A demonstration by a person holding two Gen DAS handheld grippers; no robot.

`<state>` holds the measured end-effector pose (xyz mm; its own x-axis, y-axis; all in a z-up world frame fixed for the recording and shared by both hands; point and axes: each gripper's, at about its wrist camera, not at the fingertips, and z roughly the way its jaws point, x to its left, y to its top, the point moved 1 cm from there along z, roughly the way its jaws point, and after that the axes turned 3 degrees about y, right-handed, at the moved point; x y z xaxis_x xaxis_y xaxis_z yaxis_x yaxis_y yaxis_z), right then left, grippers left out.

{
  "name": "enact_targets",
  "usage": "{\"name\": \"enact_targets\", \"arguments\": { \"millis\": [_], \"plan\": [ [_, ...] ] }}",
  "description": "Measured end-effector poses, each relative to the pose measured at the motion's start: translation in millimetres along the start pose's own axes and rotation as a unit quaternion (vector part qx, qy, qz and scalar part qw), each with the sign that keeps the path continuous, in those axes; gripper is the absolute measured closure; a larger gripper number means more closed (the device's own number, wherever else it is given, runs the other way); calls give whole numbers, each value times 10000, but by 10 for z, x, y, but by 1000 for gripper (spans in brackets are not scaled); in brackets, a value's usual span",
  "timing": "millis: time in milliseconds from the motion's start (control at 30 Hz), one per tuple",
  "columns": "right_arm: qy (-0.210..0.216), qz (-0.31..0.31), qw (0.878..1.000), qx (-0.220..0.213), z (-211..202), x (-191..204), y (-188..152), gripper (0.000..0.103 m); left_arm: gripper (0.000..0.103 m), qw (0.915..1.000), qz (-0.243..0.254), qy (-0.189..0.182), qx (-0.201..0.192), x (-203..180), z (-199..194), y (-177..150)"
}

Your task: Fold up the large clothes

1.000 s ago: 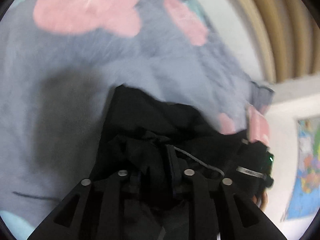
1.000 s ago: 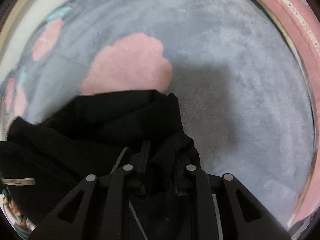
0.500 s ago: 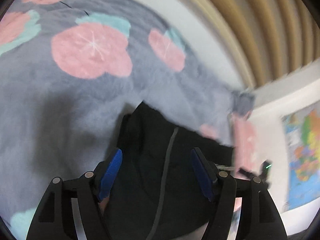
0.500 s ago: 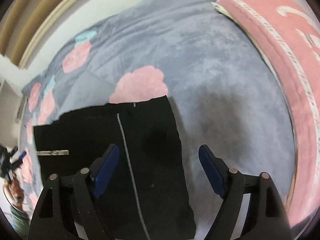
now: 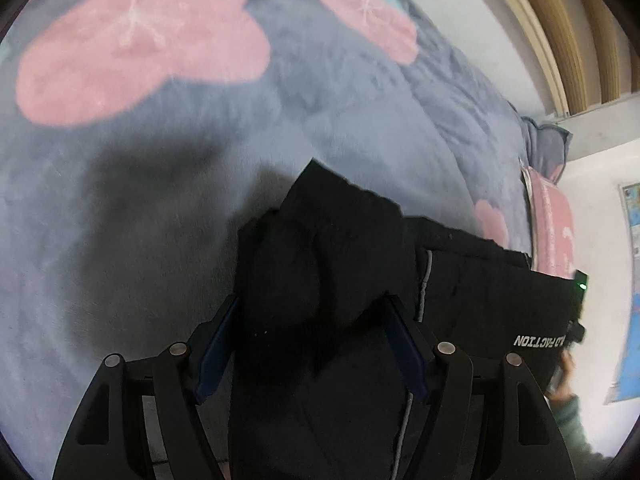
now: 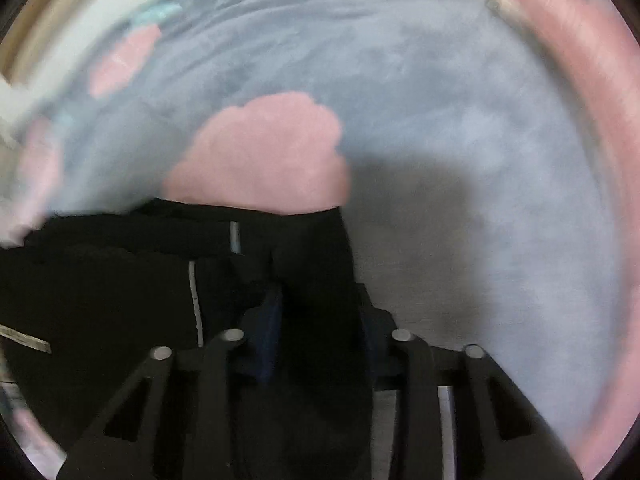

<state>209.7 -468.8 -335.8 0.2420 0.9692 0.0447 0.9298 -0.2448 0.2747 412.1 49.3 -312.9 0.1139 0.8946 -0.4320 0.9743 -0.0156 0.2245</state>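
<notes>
Left gripper: my jaws spread, black garment bunched between them, not pinched | Right gripper: blurred view; jaws look drawn in on a fold, I can't tell if clamped | Garment lies on grey blanket (pink blotches), white lettering toward its right end

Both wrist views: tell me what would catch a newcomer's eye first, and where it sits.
The black garment dominates, bunched low in the middle of each view on the grey blanket with big pink flower patches. The left tool stands open around a raised fold. The right tool is narrower around another fold, though blur hides whether it grips.
</notes>
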Motion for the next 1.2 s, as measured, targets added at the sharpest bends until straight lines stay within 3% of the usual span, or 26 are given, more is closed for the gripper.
{"name": "enact_targets", "arguments": {
  "millis": [33, 67, 133, 267, 333, 467, 567, 633, 733, 800, 967, 1033, 1067, 1200],
  "plan": [
    [-271, -142, 9994, -183, -127, 89, -40, 84, 68, 9998, 75, 144, -114, -26, -56, -27],
    [-499, -247, 9979, -333, -238, 149, -72, 85, 79, 9990, 160, 364, -223, -55, -140, -83],
    [-721, -335, 9949, -625, -506, 213, -120, 85, 90, 9976, 111, 385, -567, -92, -377, -195],
    [-783, -362, 9902, -1100, -968, 215, -47, 87, 93, 9919, 47, 296, -1233, -201, -969, -286],
    [-782, -352, 9880, -1281, -1101, 243, 86, 87, 93, 9868, 11, 77, -1615, -276, -1242, -221],
    [-978, -277, 9843, -1441, -1055, 260, 441, 87, 93, 9787, 95, 201, -2041, -451, -1327, 89],
    [-1044, -50, 9875, -1176, -636, 172, 678, 87, 93, 9806, -277, 373, -1904, -311, -956, 361],
    [-961, 107, 9923, -776, -223, 119, 752, 87, 93, 9856, -552, 569, -1492, -112, -506, 501],
    [-816, 189, 9964, -99, 422, 102, 714, 87, 92, 9902, -713, 808, -888, 77, 106, 473],
    [-806, 142, 9966, 88, 659, 143, 644, 87, 87, 9912, -724, 844, -719, 135, 321, 406],
    [-896, -54, 9958, 161, 669, 192, 695, 78, 78, 9934, -971, 376, -486, 290, 380, 421],
    [-888, 30, 9958, 201, 566, 118, 700, 69, 79, 9949, -948, 158, -309, 297, 293, 423],
    [-815, 191, 9963, 215, 439, 52, 693, 61, 78, 9950, -965, 53, -239, 306, 195, 404],
    [-179, 699, 9972, -176, -184, -108, 492, 51, 68, 9950, -848, -319, -422, 253, -376, 268]
  ]
}}
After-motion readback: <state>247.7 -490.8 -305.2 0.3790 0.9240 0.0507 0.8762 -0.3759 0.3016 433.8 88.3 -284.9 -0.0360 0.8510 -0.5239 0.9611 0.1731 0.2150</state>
